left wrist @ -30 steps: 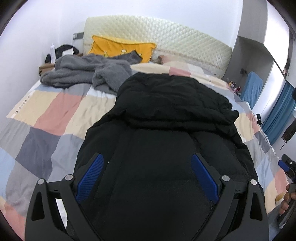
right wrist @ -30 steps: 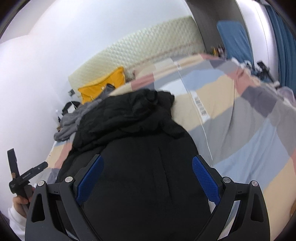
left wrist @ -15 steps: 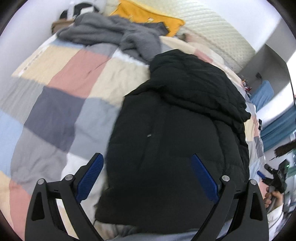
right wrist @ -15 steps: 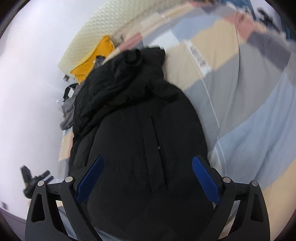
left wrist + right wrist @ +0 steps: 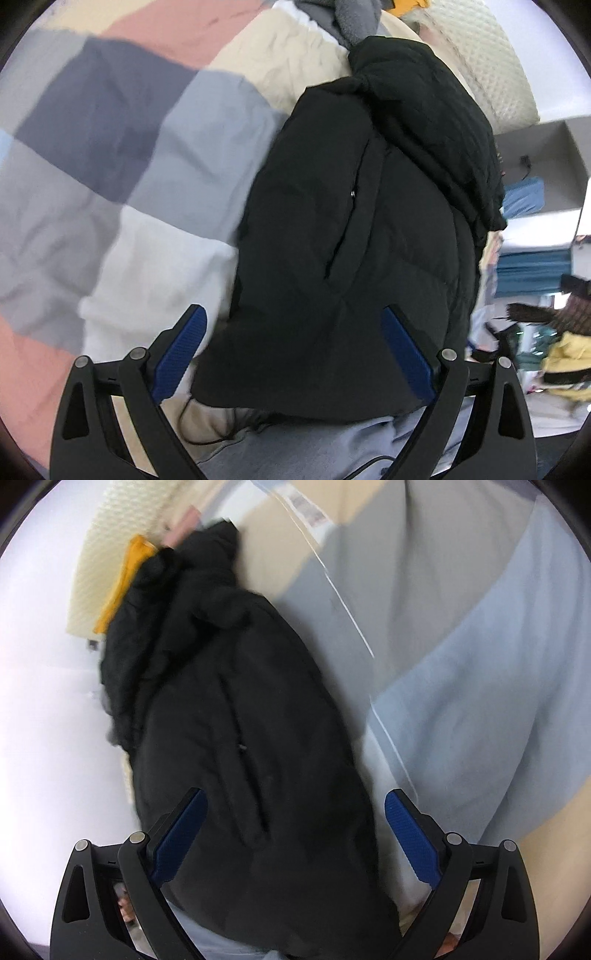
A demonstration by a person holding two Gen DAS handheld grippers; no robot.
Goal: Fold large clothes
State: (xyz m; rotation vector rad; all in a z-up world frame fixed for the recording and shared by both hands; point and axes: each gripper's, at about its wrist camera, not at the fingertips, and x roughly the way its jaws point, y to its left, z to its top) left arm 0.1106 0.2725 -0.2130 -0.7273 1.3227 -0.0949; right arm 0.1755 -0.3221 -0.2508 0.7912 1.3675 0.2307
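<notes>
Jaws on both grippers stand wide apart, holding nothing. The left gripper (image 5: 293, 350) hangs above the near end of the black puffer jacket (image 5: 354, 229), its blue pads (image 5: 179, 354) spread to either side of the hem, and no contact with the fabric shows. The right gripper (image 5: 293, 834) is spread the same way over the same jacket (image 5: 236, 738), its pads (image 5: 412, 838) clear of the cloth as far as the blurred view lets me judge.

The jacket lies lengthwise on the patchwork duvet (image 5: 110, 155), its long axis running away from both cameras: hem nearest, bunched hood or collar end toward the quilted cream headboard (image 5: 487, 62). A zip line runs along that axis down the middle. In the left view the jacket leans up and to the right; in the right view, up and to the left. A grey fleece garment (image 5: 354, 18) and a yellow pillow (image 5: 125, 579) lie beyond its far end.
</notes>
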